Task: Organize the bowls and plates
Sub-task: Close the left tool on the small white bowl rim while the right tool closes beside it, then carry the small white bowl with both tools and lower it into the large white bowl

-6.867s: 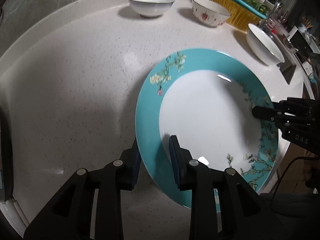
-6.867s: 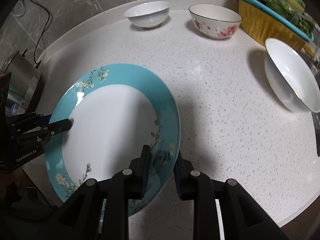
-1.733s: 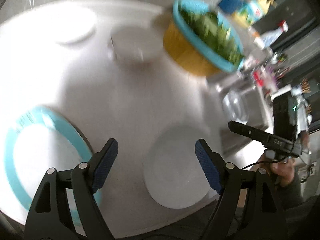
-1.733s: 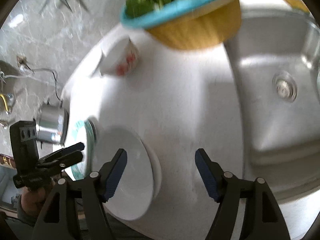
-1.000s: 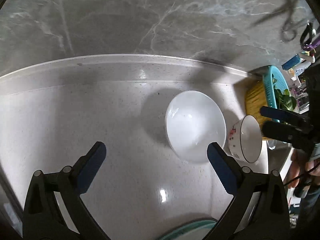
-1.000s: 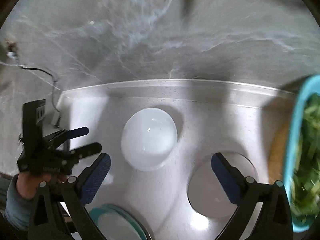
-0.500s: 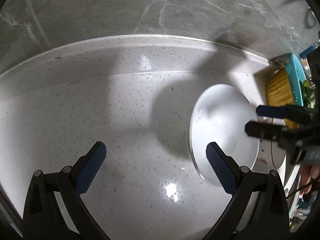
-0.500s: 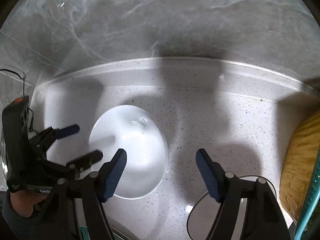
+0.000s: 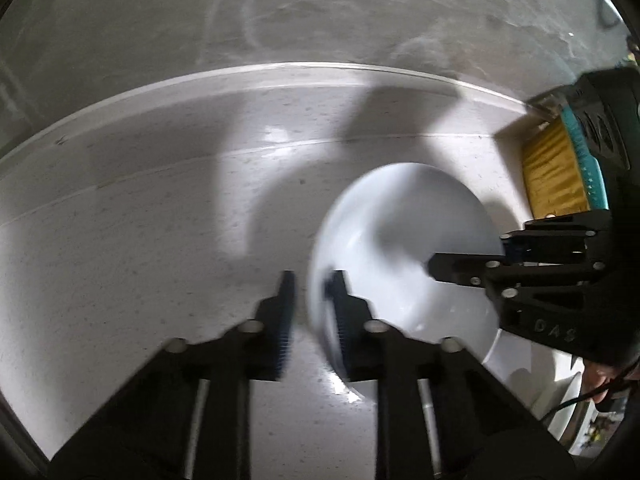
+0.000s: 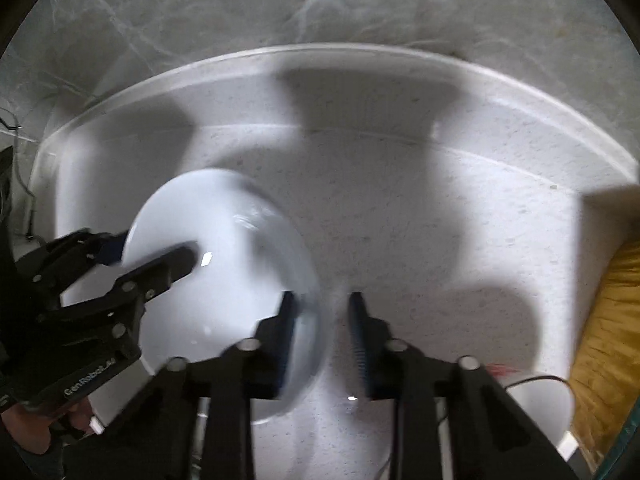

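Note:
A plain white bowl (image 9: 400,240) stands on the speckled white counter (image 9: 140,240) near the back wall. My left gripper (image 9: 312,280) points steeply down with the bowl's left rim between its blue pads, and its jaws are closing on that rim. In the right wrist view the same bowl (image 10: 224,280) lies to the left. There my right gripper (image 10: 320,300) straddles the bowl's right rim, one finger inside and one outside, its jaws also closing. Each gripper shows in the other's view, clamped on the opposite rim: the right gripper (image 9: 468,256) and the left gripper (image 10: 156,250).
A yellow basket with a teal rim (image 9: 552,172) stands just right of the bowl. A second white bowl with a red pattern (image 10: 536,404) sits in front of the basket (image 10: 608,340). The grey marble wall (image 10: 320,0) rises behind the counter's raised back edge.
Both grippers have come down onto the white bowl. Their jaws went from wide open to nearly together, one on each side of the rim.

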Demonstrator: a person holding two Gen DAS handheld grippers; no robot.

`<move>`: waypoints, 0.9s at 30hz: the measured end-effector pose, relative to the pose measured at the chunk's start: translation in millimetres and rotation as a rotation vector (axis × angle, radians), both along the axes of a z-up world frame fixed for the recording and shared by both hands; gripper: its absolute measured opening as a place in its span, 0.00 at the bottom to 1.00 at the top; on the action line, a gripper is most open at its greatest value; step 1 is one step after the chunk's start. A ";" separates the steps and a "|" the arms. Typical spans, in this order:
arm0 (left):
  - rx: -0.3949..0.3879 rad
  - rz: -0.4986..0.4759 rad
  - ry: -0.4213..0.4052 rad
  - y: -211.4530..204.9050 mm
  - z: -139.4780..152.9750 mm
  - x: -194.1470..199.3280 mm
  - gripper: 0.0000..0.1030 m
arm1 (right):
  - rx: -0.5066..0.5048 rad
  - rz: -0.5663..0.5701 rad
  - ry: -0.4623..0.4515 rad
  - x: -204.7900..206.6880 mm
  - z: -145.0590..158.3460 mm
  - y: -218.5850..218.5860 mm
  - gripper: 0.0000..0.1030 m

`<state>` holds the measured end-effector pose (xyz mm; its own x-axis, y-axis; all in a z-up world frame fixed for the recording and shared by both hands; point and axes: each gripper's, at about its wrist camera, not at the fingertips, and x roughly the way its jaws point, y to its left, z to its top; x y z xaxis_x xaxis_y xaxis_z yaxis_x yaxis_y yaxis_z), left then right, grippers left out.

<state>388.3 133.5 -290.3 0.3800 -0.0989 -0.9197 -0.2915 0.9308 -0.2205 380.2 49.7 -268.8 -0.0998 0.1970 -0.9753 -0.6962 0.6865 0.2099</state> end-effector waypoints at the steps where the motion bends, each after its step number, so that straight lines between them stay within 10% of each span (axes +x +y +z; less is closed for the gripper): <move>1: 0.011 -0.001 0.004 -2.2 0.7 0.8 0.08 | -0.004 0.008 -0.006 -2.2 0.4 2.4 0.13; 27: 0.001 -0.032 -0.042 -37.5 60.9 -25.9 0.06 | 0.126 -0.058 0.060 -2.6 48.3 -70.3 0.09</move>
<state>362.4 96.0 -229.4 0.4149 -0.1112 -0.9031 -0.2519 0.9397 -0.2314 377.6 -20.7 -220.4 -0.1421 0.3249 -0.9350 -0.6397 0.6907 0.3372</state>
